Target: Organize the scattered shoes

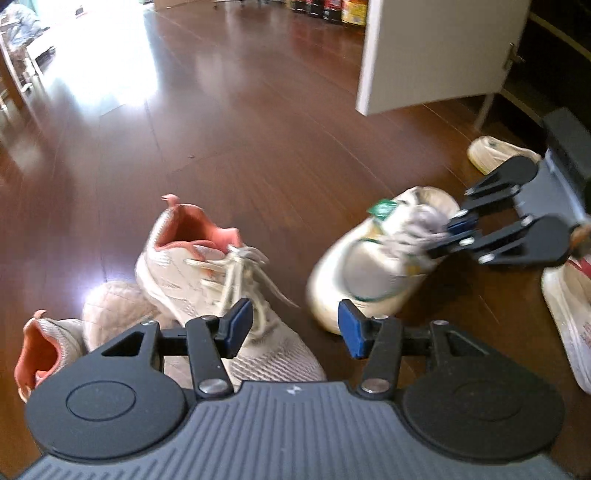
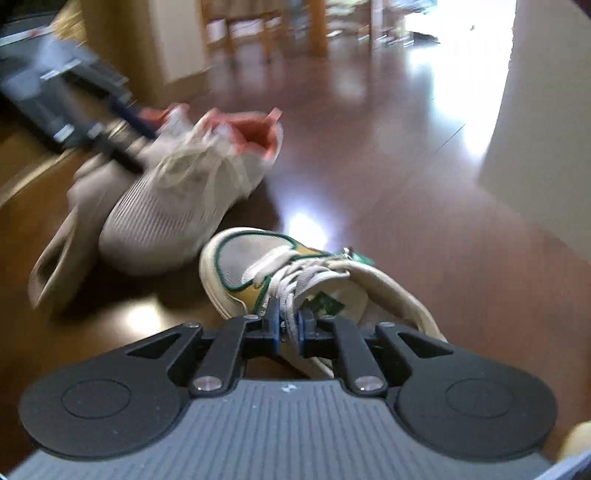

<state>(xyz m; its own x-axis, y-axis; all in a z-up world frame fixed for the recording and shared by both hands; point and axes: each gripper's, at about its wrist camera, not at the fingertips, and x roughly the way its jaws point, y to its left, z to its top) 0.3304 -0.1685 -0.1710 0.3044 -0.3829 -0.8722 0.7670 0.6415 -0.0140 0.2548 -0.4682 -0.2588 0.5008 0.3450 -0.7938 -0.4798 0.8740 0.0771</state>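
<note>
My right gripper [image 2: 289, 326] is shut on the laces of a white sneaker with green trim [image 2: 258, 266]; the same grip shows in the left wrist view, right gripper [image 1: 448, 236] on that sneaker [image 1: 369, 266]. My left gripper [image 1: 295, 328] is open and empty, just above a beige knit sneaker with a coral lining [image 1: 207, 266], one pad over its laces. The beige sneaker also shows in the right wrist view [image 2: 177, 206], with the blurred left gripper [image 2: 122, 122] behind it. Its mate [image 1: 44, 347] lies at lower left.
A beige slipper [image 1: 114, 310] lies between the two beige sneakers. Another pale shoe [image 1: 495, 155] and a white shoe with red marks [image 1: 569, 314] lie at the right. A white cabinet door [image 1: 439, 51] stands open above dark wood floor [image 1: 258, 122]. Bottles [image 1: 332, 9] line the far wall.
</note>
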